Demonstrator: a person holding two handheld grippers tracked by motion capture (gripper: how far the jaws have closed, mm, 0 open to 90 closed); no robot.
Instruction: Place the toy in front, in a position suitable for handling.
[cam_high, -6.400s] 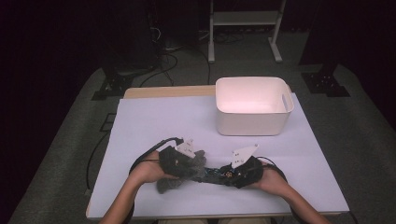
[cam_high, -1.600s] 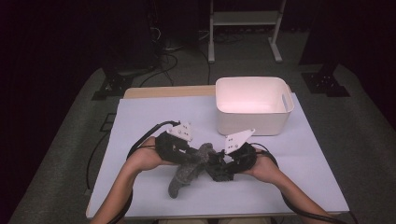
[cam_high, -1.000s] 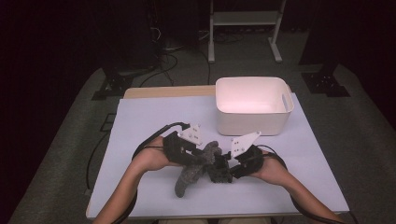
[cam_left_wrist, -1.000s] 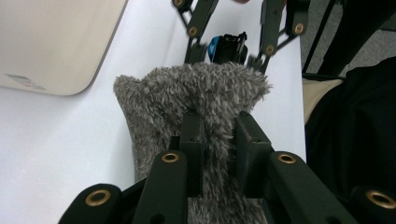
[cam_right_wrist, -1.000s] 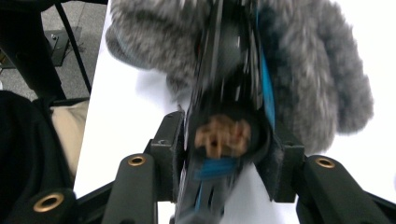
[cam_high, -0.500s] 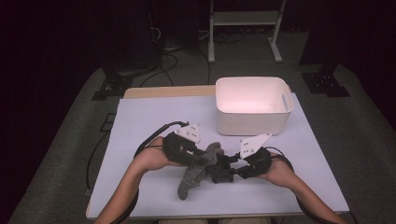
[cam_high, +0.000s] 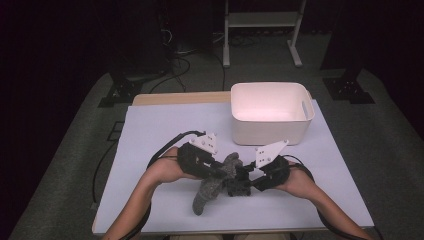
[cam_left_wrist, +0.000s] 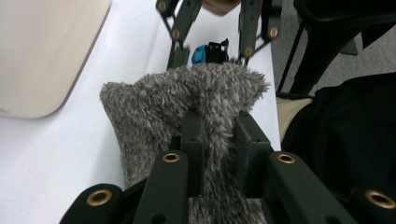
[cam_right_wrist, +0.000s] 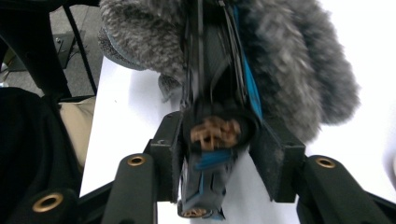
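High view overhead, looking forward-down on table (cam_high: 150, 125); both gripper views close, facing inward, sharing grey sock (cam_left_wrist: 187, 102).

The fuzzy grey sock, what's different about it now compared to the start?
The grey sock was bunched flat between both hands; now the left gripper pinches its cuff, lifted and nearer the bin, toe hanging. The right gripper, its jaws just reopening, clasps a dark bundle against the sock. The white bin stayed put.
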